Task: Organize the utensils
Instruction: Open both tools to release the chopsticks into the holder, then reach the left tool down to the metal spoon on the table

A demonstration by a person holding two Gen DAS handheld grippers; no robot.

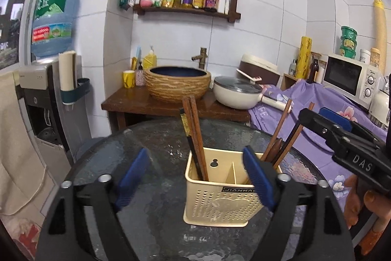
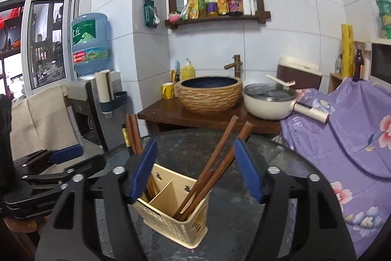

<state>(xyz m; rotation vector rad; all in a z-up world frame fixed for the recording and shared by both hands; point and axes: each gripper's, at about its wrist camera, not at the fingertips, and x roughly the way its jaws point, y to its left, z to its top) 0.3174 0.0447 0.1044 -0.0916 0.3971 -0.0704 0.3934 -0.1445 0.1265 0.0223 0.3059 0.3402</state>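
Note:
A cream perforated utensil holder (image 1: 220, 202) (image 2: 171, 219) with two compartments stands on the dark round glass table (image 1: 158, 138) (image 2: 281, 187). Its left compartment holds dark brown chopsticks (image 1: 193, 133) (image 2: 133, 136) and a black one with a gold band. Several wooden chopsticks (image 1: 281, 133) (image 2: 215, 163) and a wooden spoon lean in the right compartment. My left gripper (image 1: 195, 177) is open, its right pad in front of the holder's right corner, and grips nothing. My right gripper (image 2: 195, 170) is open too; the leaning chopsticks rise between its pads, and neither pad presses on them.
Behind the table a wooden stand (image 1: 127, 102) carries a woven basin (image 1: 177, 82) and a white lidded pan (image 1: 237, 92). A purple floral cloth (image 2: 342, 138) covers furniture at the right. A water dispenser (image 1: 46, 102) stands at the left. A microwave (image 1: 349, 77) sits at the far right.

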